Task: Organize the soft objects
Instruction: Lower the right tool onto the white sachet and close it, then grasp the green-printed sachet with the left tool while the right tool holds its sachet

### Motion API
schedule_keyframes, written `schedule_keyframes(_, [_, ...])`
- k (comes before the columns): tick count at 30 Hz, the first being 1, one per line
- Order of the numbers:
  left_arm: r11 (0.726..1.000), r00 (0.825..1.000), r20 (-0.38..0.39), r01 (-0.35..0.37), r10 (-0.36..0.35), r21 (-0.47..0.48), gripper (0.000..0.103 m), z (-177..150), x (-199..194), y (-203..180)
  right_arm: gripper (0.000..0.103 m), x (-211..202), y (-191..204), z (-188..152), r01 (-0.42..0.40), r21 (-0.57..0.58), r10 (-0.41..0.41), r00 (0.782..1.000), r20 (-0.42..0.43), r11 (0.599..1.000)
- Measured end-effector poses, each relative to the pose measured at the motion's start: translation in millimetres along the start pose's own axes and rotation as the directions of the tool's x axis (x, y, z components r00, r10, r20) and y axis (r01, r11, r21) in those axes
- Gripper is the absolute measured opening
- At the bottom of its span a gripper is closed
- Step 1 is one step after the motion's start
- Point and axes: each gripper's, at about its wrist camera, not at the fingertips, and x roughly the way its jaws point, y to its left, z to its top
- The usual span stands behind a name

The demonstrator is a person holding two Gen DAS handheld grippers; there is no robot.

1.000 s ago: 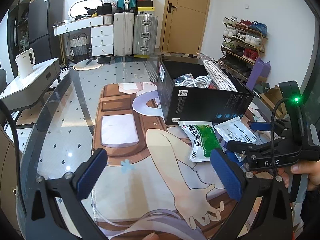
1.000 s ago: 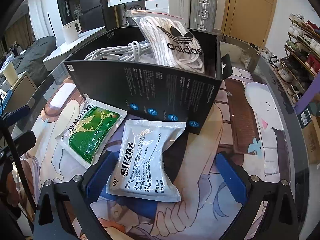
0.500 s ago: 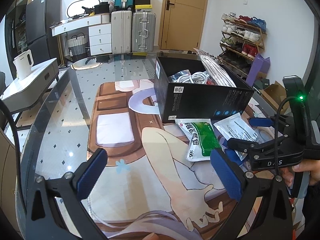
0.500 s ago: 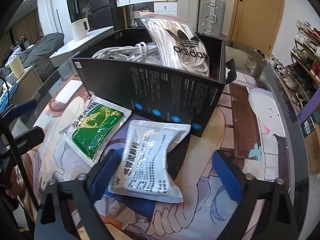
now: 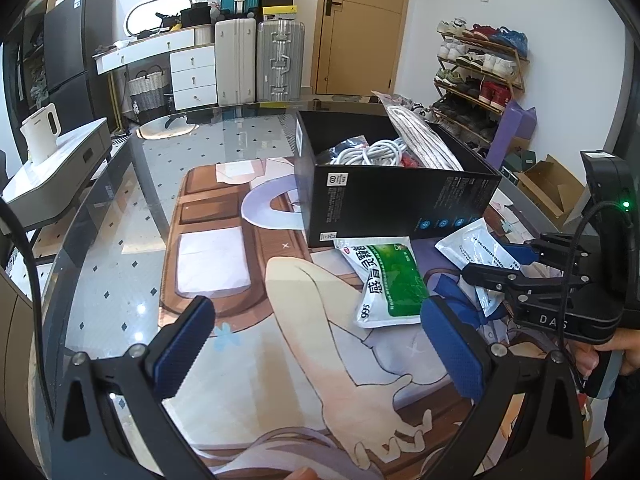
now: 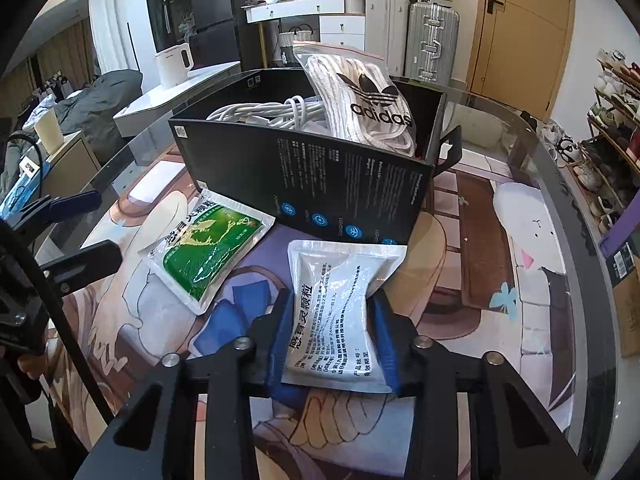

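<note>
In a lived-in room with suitcases and a shoe rack, a glass bench (image 5: 120,216) carries an illustrated mat (image 5: 248,344) and an open black box (image 6: 320,184). The right tool (image 6: 331,336) has its pads squeezed onto the sides of a white pouch (image 6: 336,308), which lies on the mat just in front of the box, its long axis running from the tool toward the box. The left tool (image 5: 316,344) hangs wide open over the mat, holding nothing. Judging by the scene, the job is partly done: white cables (image 6: 264,114) and a bagged pair of socks (image 6: 360,100) sit in the box, while 2 pouches remain outside, the green pouch (image 6: 208,248) untouched beside the white one.
</note>
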Motion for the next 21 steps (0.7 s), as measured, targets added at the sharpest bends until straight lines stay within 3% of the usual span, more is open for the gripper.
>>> schedule_keyframes(11, [0.999, 1.000, -0.027, 0.015, -0.014, 0.036, 0.103, 3.6, 5.3, -15.2, 0.031, -12.8, -16.1, -16.4, -0.102, 0.065, 0.099, 0.994, 0.041, 0.993])
schedule_keyframes(21, [0.999, 0.995, -0.095, 0.024, -0.020, 0.046, 0.103, 13.4, 30.5, -30.8, 0.031, -21.5, -24.1, -23.3, -0.117, 0.088, 0.111, 0.992, 0.067, 0.989])
